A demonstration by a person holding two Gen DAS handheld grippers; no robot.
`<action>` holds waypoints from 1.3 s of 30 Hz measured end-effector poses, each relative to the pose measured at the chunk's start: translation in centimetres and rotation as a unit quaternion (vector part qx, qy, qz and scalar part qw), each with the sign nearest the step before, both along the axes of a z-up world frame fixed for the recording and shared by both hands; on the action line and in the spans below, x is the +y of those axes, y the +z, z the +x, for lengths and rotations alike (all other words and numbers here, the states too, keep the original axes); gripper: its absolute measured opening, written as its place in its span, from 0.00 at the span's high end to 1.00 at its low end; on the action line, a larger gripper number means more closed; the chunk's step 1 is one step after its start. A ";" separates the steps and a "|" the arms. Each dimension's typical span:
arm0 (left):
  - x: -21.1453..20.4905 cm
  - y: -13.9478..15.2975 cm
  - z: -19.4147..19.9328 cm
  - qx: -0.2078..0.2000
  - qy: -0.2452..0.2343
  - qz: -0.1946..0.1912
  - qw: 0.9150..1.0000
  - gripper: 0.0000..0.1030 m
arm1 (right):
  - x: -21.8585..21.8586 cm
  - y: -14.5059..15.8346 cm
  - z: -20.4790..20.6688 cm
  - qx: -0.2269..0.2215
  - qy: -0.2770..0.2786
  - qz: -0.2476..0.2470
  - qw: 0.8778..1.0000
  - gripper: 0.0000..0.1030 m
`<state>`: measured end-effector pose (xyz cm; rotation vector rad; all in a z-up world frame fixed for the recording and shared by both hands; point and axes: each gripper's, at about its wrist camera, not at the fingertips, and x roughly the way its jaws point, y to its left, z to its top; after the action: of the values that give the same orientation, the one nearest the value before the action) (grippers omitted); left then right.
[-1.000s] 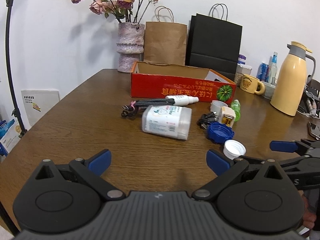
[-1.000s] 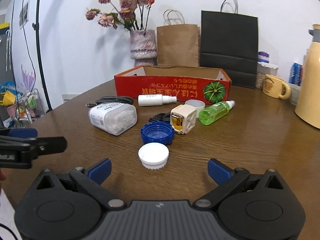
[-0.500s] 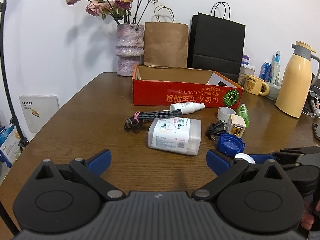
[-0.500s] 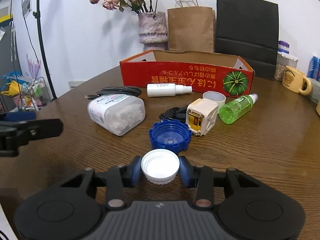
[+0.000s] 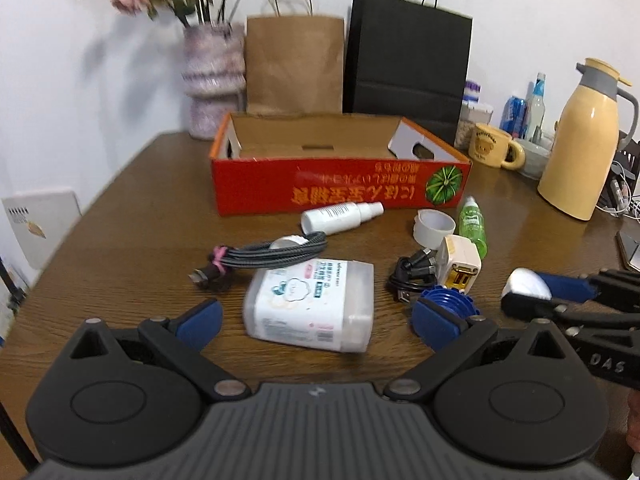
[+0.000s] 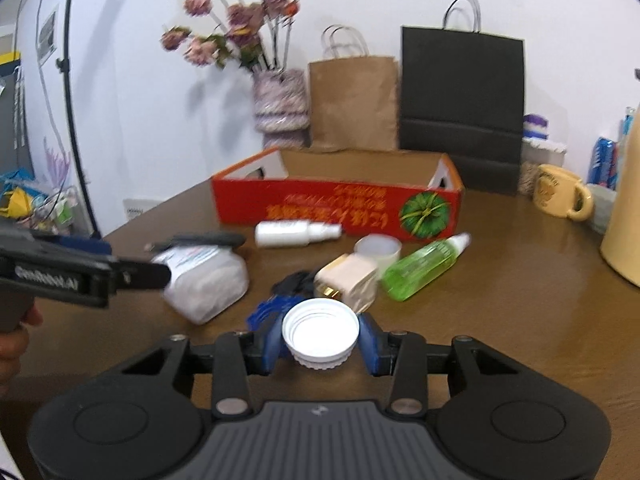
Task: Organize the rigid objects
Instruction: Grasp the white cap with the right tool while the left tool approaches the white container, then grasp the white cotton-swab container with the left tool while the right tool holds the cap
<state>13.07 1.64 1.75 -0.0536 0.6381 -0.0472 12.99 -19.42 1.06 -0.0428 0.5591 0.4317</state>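
Left wrist view: the left gripper (image 5: 314, 318) stands wide open with nothing between its pads, above the wooden table (image 5: 132, 248). A clear tub (image 5: 310, 306) lies just ahead, a cable bundle (image 5: 260, 258) behind it, and a red box (image 5: 340, 172) farther back. At right, the right gripper (image 5: 528, 292) carries a white cap (image 5: 526, 284).

Right wrist view: the right gripper (image 6: 320, 338) is clamped on the white cap (image 6: 320, 330), held off the table. A blue cap (image 6: 266, 312), charger (image 6: 348, 286) and green bottle (image 6: 424, 266) lie beyond.

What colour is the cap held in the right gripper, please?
White; the cap shows best in the right wrist view.
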 end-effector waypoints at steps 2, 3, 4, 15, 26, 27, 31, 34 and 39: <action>-0.3 -0.4 1.0 0.009 0.003 0.005 1.000 0.00 | -0.4 0.3 0.6 -0.006 -0.006 0.002 1.000 0.62; -0.4 -0.7 1.5 0.012 0.005 0.010 1.000 0.00 | -0.6 0.4 0.9 -0.008 -0.009 0.003 1.000 0.62; -0.6 -1.0 2.1 0.018 0.007 0.016 1.000 0.00 | -0.8 0.5 1.2 -0.010 -0.010 0.005 1.000 0.62; -0.8 -2.9 5.0 0.039 0.034 0.009 0.999 0.00 | -1.5 -0.4 3.5 0.003 -0.014 0.024 1.000 0.62; -1.3 -2.6 2.8 0.022 0.039 0.016 0.999 0.15 | -1.5 -0.7 3.5 0.005 -0.007 0.032 0.999 0.62; -1.4 -2.5 2.5 0.020 0.037 0.016 0.999 0.15 | -1.5 -0.7 3.4 0.003 -0.006 0.032 0.999 0.62; -1.7 -2.1 0.8 0.014 0.028 0.013 0.999 0.15 | -1.7 -0.5 3.0 -0.003 -0.005 0.033 0.999 0.62; -2.0 -1.6 -0.2 0.009 0.021 0.011 1.000 0.16 | -1.9 -0.2 2.7 -0.007 -0.006 0.035 0.999 0.62; -2.2 0.5 -1.3 -0.023 0.013 0.006 1.000 0.16 | -2.1 0.4 2.3 -0.017 -0.005 0.036 0.999 0.62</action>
<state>11.76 -0.58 2.23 -0.0497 0.5918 -0.0200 15.25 -21.48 1.46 0.0215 0.5089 0.4407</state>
